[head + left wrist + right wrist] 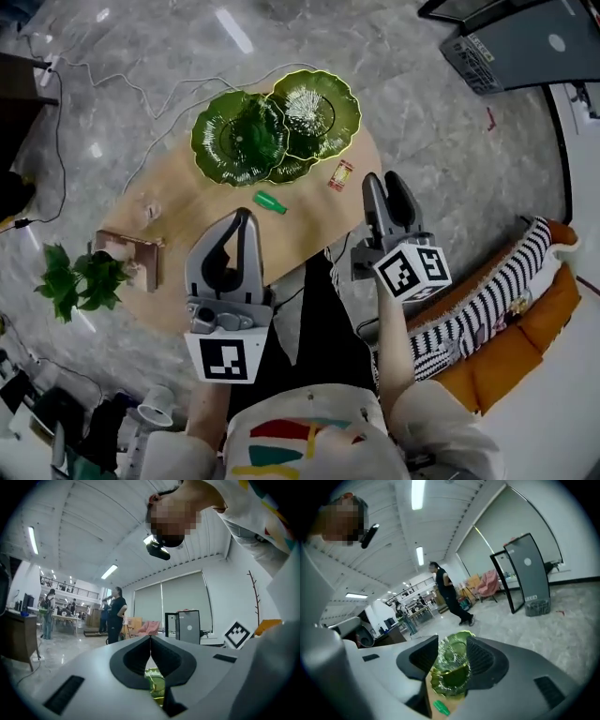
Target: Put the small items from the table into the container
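A person is holding two grippers over a pale wooden oval counter (187, 220). The right gripper (382, 178) is showing jaws spread and empty; the left gripper (246, 217) is keeping its jaws pressed together. A small green plastic piece (270, 202) is lying just beside the green glass leaf-shaped dish (234, 141), with a small red packet (341, 175) near it. The spread jaws probably want lowering squarely astride the piece before closing.

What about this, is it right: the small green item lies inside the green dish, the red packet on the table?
No. The head view shows the small green item on the table, outside the green dish; the red packet is on the table, as stated.
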A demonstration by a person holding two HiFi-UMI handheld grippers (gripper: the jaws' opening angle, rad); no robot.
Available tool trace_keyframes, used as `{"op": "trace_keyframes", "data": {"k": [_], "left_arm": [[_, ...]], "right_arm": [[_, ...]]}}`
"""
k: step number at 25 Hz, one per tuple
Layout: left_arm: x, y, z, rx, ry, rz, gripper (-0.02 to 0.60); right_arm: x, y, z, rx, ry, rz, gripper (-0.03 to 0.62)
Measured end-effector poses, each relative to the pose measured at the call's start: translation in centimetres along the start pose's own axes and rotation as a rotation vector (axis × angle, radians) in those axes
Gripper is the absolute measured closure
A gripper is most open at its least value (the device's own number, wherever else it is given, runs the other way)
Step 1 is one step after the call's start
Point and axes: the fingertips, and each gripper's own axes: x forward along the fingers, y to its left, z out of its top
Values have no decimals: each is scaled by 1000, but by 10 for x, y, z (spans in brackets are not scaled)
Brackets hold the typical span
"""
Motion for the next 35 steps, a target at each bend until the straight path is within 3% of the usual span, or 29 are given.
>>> {"op": "trace_keyframes", "data": {"k": [3, 8, 10, 13, 16, 21, 25, 30, 35], "left_arm": [[7, -24, -61, -90, 64, -58, 574], [17, -47, -136, 3, 161, -125, 574], [19, -45, -150, -5, 180, -102, 574], [22, -47, -155, -9, 185, -97, 574], [24, -54, -157, -6, 191, -139, 574], [17, -46, -155, 23, 212, -126, 574], [2, -29, -127, 28, 218, -87, 574], [-9, 2, -62, 51, 151, -20, 574], [-46, 13, 26, 65, 78, 22, 574]], "right_arm": [[37, -67, -83, 85, 138, -95, 419], [71, -139, -203, 259, 404, -209, 422], [79, -151, -229, 298, 465, -244, 427], [81, -165, -250, 233, 537, -320, 434], [78, -177, -253, 158, 547, -401, 539], [74, -171, -240, 126, 494, -381, 580], [48, -132, -200, 77, 431, -325, 582], [12, -52, -101, 45, 267, -211, 582], [-73, 52, 9, 16, 94, -98, 582]]}}
